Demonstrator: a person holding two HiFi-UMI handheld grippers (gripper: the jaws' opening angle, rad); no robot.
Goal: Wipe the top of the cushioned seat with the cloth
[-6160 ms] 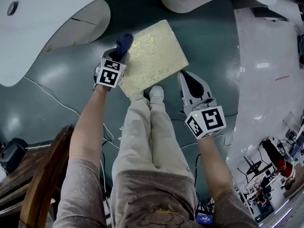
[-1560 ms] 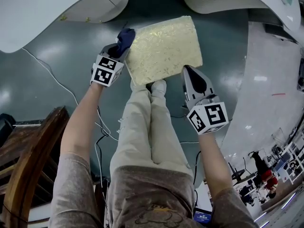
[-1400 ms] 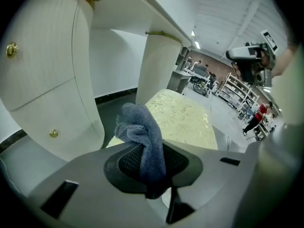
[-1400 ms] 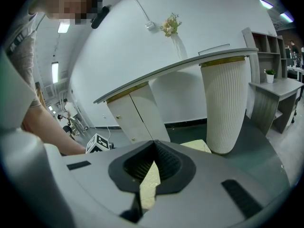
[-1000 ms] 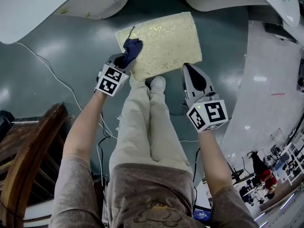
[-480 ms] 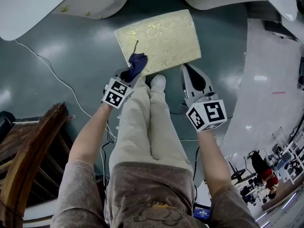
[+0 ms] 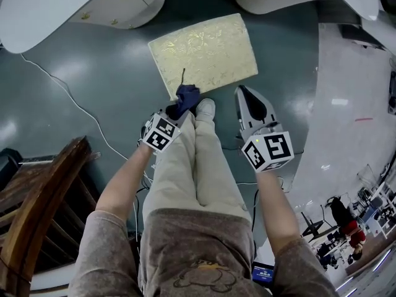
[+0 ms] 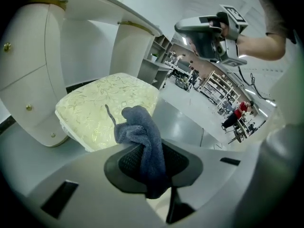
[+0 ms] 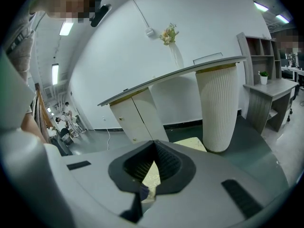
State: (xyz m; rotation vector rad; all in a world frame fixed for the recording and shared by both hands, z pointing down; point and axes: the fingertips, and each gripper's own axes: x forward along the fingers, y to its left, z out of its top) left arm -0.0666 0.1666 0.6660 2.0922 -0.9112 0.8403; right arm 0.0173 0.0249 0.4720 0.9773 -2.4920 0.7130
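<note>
My left gripper has drawn the cloth from the far left corner of the cushioned seat back to its near edge, jaws clamped on the bunched fabric. That looks like one stroke done. I can't quite tell whether the cloth still touches the top. My right gripper hangs closed and empty beside the seat.

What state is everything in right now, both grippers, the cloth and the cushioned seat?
Left gripper: shut on the cloth.
Right gripper: shut, empty, held clear of the seat.
Cloth: bunched up, pinched in the left gripper, at the seat's near edge; contact with the seat cannot be told.
Cushioned seat: level, nothing else on its top.
</note>
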